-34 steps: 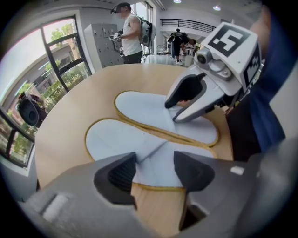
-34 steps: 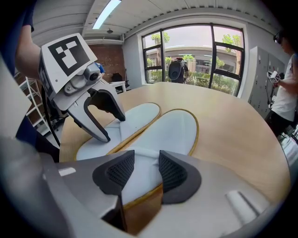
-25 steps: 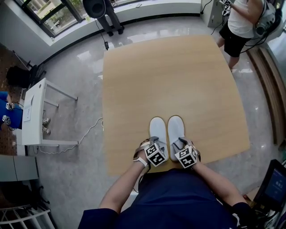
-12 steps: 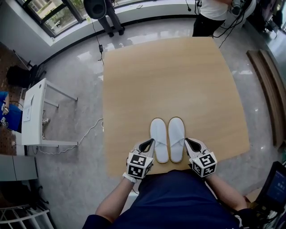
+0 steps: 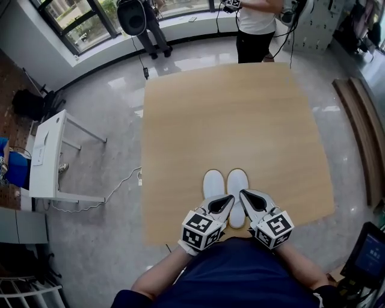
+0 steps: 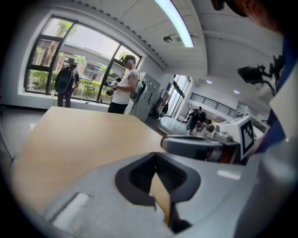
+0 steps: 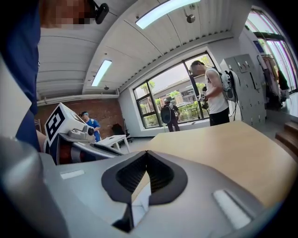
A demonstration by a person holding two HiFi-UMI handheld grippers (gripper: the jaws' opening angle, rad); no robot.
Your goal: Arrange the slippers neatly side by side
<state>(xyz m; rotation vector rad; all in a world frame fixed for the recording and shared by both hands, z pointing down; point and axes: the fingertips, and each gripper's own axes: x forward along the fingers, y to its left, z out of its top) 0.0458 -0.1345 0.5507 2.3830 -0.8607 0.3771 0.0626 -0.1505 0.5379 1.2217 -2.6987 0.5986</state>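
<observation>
Two white slippers, the left one (image 5: 214, 183) and the right one (image 5: 237, 181), lie side by side near the front edge of the wooden table (image 5: 234, 114), toes pointing away. My left gripper (image 5: 228, 198) (image 6: 157, 161) hovers over the left slipper's heel, shut and holding nothing. My right gripper (image 5: 245, 195) (image 7: 146, 156) is over the right slipper's heel, also shut and empty. The heels are hidden under both grippers in the head view. A bit of white slipper (image 7: 139, 205) shows through the gap below the right jaws.
A person (image 5: 255, 27) stands at the table's far edge, and another person (image 5: 139, 18) stands by the windows. A small white table (image 5: 48, 153) is on the floor at left, with a cable (image 5: 117, 183) beside it. A wooden bench (image 5: 358, 132) runs along the right.
Both grippers left the slipper heels, swung out to either side with jaws shut, then came back together above the heels. The slippers stay side by side.
</observation>
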